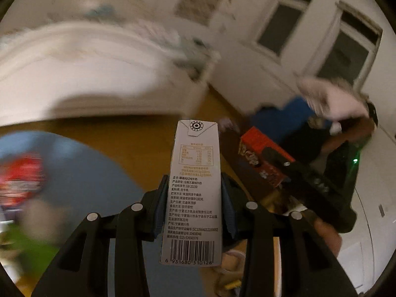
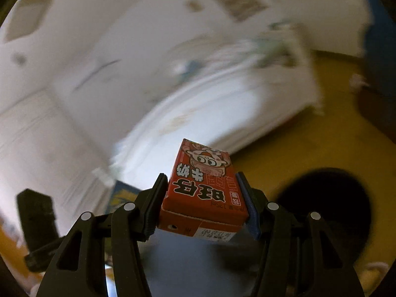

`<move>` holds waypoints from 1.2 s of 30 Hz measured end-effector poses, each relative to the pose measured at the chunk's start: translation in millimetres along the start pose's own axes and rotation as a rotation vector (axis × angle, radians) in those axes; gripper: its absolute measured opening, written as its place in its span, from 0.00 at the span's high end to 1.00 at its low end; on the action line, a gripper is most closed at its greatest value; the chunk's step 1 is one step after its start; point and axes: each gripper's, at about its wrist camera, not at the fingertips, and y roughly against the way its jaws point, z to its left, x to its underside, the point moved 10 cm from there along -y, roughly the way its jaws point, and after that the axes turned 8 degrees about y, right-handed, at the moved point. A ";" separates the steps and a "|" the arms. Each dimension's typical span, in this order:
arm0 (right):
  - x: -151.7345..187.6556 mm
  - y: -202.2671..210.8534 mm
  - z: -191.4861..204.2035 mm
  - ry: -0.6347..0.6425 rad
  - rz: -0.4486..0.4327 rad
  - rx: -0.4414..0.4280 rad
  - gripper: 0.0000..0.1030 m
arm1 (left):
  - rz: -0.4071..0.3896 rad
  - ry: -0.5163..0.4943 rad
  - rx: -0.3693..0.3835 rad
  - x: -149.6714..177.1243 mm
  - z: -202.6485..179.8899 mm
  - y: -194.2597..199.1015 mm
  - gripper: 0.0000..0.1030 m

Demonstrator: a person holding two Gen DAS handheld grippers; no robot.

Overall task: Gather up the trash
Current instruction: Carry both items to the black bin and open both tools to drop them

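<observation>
White milk carton (image 1: pixel 194 193) held lengthwise in the left claw (image 1: pixel 191 201), barcode end toward the camera, folded top end pointing away; the printed panel with nutrition table and black text faces up. Both blue-padded fingers (image 1: pixel 160 205) press its long sides, so this claw is pinching the carton, which is lifted clear of the floor. Red milk carton (image 2: pixel 204 190) sits in the right claw (image 2: pixel 201 201), cartoon face and bold characters on the upper panel, a date-stamped end nearest the lens; its fingers (image 2: pixel 248 208) are clamped on both sides, pinching it in the air too. From the left wrist view the same red carton (image 1: pixel 262 158) appears off to the right, gripped by the black right claw (image 1: pixel 284 167), with a green light showing on the device behind it. The two cartons are near each other but apart. Below them is a yellow-brown floor (image 1: pixel 138 131), and a blue round shape (image 1: pixel 81 185) lies under the left claw, with blurred red and green items at the far left edge of it; cannot tell what they are. A white bed (image 1: pixel 81 74) with rumpled bedding stands beyond, against a pale wall with two dark windows (image 1: pixel 346 49). In the right wrist view a dark round opening (image 2: pixel 324 212) sits on the floor to the right of the red carton. Backgrounds are heavily motion-blurred.
</observation>
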 end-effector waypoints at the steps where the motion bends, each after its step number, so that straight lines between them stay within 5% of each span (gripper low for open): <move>1: 6.5 -6.6 -20.0 -0.021 0.035 0.023 0.46 | 0.087 0.019 0.016 10.6 -10.7 -43.1 0.62; 4: 48.0 -39.6 -98.7 -0.120 0.210 0.086 0.46 | 0.249 0.048 -0.021 42.8 -19.0 -120.2 0.62; 7: 77.4 -59.8 -135.6 -0.160 0.308 0.094 0.45 | 0.376 0.063 -0.077 74.2 -12.4 -178.1 0.62; 15: 118.0 -83.2 -157.7 -0.070 0.402 0.143 0.45 | 0.501 0.083 -0.213 110.9 13.0 -230.4 0.62; 25: 124.2 -107.4 -152.5 -0.015 0.441 0.193 0.45 | 0.490 0.026 -0.264 108.1 14.8 -222.6 0.58; 30: 122.0 -108.2 -141.8 0.004 0.434 0.218 0.37 | 0.468 0.017 -0.257 104.5 5.8 -224.4 0.30; 36: 104.5 -88.2 -127.1 0.010 0.385 0.227 0.28 | 0.377 0.077 -0.165 90.2 -5.1 -191.9 0.29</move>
